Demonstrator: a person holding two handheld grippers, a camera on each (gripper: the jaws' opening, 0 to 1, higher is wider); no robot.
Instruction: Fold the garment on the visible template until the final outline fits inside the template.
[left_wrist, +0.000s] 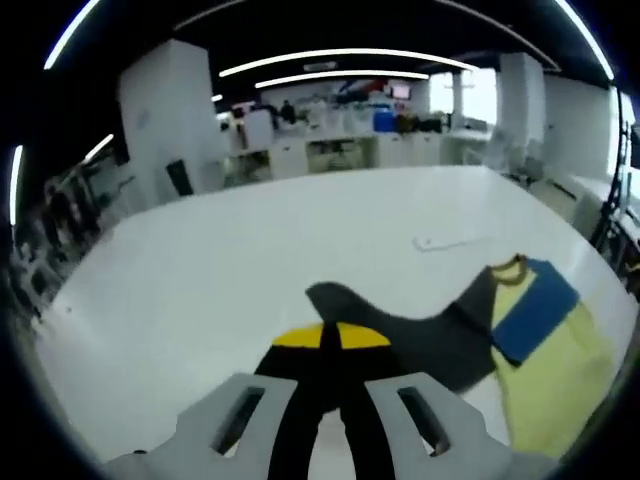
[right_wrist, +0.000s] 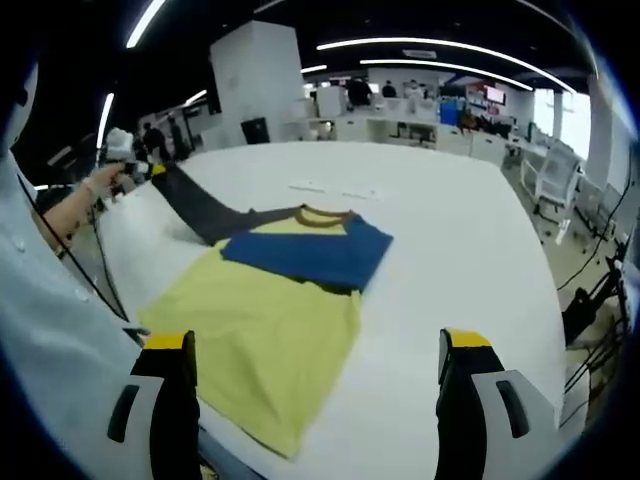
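Yellow 1 garment (right_wrist: 265, 330) on table (right_wrist: 450, 240) | L gripper (left_wrist: 331, 338) fingers clamped on grey sleeve (left_wrist: 420, 335) | R gripper (right_wrist: 318, 350) fingers apart

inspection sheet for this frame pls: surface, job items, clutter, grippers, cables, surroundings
Surface: white table, broad and bare around the garment.
Job's things: yellow T-shirt lying flat, blue sleeve folded across the chest, dark grey sleeve lifted off to the side. Template: cannot tell.
Clutter: faint marks beyond the collar, too small to identify.
Grippers: left gripper shut on the dark grey sleeve; right gripper open, over the shirt's hem.
Cables: black cable along the person's sleeve.
Surroundings: white pillar, desks, ceiling strip lights.
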